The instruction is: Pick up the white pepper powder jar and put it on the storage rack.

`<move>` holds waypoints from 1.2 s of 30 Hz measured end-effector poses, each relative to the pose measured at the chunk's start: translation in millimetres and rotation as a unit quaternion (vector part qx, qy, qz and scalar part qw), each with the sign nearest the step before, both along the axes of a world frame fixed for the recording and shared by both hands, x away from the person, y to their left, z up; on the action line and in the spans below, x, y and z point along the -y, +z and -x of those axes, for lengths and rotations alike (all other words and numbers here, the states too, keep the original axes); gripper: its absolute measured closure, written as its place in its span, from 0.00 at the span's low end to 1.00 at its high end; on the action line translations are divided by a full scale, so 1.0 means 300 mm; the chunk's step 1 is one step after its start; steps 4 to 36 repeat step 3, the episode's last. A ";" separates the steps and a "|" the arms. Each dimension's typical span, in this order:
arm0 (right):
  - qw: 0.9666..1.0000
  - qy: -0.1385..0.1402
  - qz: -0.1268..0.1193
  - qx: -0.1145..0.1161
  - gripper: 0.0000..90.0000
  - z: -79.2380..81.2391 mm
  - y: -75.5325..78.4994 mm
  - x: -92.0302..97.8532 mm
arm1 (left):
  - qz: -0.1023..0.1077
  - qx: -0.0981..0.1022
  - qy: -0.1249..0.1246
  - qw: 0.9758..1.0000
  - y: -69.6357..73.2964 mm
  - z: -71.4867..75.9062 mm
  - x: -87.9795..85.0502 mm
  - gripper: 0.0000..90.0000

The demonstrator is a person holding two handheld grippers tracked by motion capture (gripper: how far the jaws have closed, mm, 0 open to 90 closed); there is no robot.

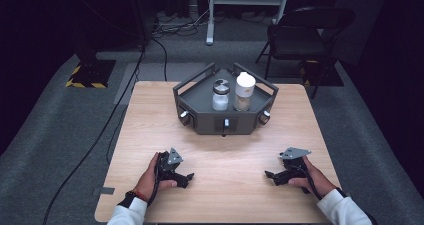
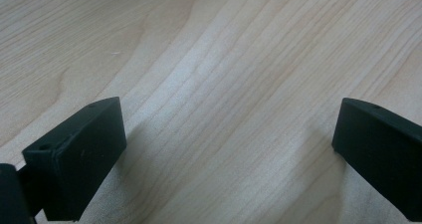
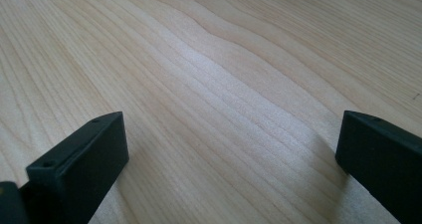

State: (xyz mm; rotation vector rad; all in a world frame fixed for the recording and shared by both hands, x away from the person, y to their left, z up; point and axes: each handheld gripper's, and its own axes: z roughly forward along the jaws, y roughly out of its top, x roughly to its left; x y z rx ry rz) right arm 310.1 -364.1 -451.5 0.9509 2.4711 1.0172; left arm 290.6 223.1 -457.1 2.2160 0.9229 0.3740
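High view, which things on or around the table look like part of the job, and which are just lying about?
Likely part of the job:
dark grey tray
clear silver-capped jar
white-capped jar
left gripper
right gripper

Just lying about:
black folding chair
black floor cable

A light wooden tabletop (image 1: 150, 130) stands on grey carpet (image 1: 55, 115). Toward its far edge sits a dark grey angular tray (image 1: 202, 120) with raised rails and small knobs along its front faces. Inside it stand two containers side by side: a clear jar with a metal lid (image 1: 220, 95) and, just beside it, a taller bottle with a white cap (image 1: 244, 91). Behind the tabletop, a black folding chair (image 1: 300, 35) stands at the right, and black cables (image 1: 107, 120) trail across the carpet at the left. A yellow-and-black striped base (image 1: 90, 75) lies at far left.
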 end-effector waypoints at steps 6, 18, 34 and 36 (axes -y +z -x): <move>1.000 0.000 0.000 0.000 0.00 0.000 0.000 0.000 | 0.000 0.000 0.000 1.000 0.000 -0.001 0.000 0.00; 1.000 0.000 0.000 0.000 0.00 0.000 0.000 0.000 | 0.000 0.000 0.000 1.000 0.000 -0.001 0.000 0.00; 1.000 0.000 0.000 0.000 0.00 0.000 0.000 0.000 | 0.000 0.000 0.000 1.000 0.000 -0.001 0.000 0.00; 1.000 0.000 0.000 0.000 0.00 0.000 0.000 0.000 | 0.000 0.000 0.000 1.000 0.000 -0.001 0.000 0.00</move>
